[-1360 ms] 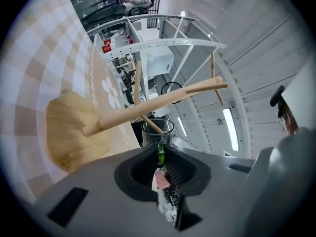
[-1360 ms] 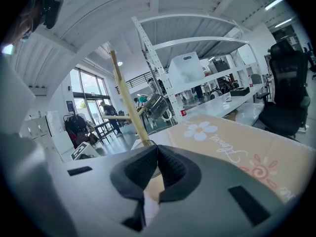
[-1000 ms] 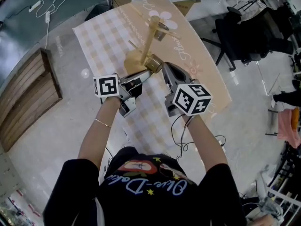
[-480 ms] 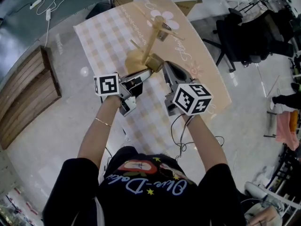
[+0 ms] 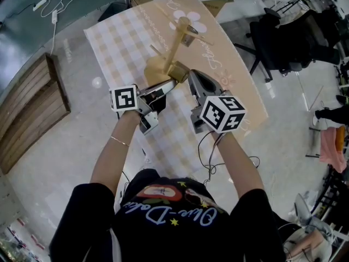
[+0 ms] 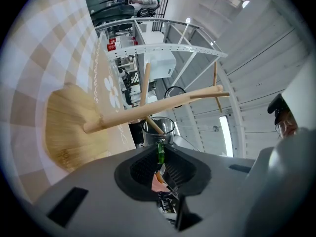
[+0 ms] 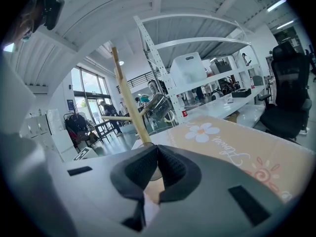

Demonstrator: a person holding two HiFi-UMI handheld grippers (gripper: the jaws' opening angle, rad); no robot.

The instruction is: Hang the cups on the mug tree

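Note:
A wooden mug tree (image 5: 174, 45) stands on the checked tablecloth (image 5: 117, 37). One clear cup (image 5: 188, 35) hangs on an upper peg, and it also shows beside the pole in the right gripper view (image 7: 159, 107). A second clear glass cup (image 6: 158, 127) sits low beside the tree's pole (image 6: 148, 110), against a lower peg. My left gripper (image 6: 159, 154) is shut on a thin green-tinted glass part of that cup, seemingly its handle. My right gripper (image 7: 157, 149) is shut with nothing in it, just right of the tree's base (image 5: 155, 67).
The table's beige flower-print part (image 5: 229, 64) runs to the right edge near my right gripper. A black office chair (image 5: 283, 42) stands beyond it. A wooden panel (image 5: 27, 113) lies on the floor at left, with a white cable (image 5: 60, 7) farther back.

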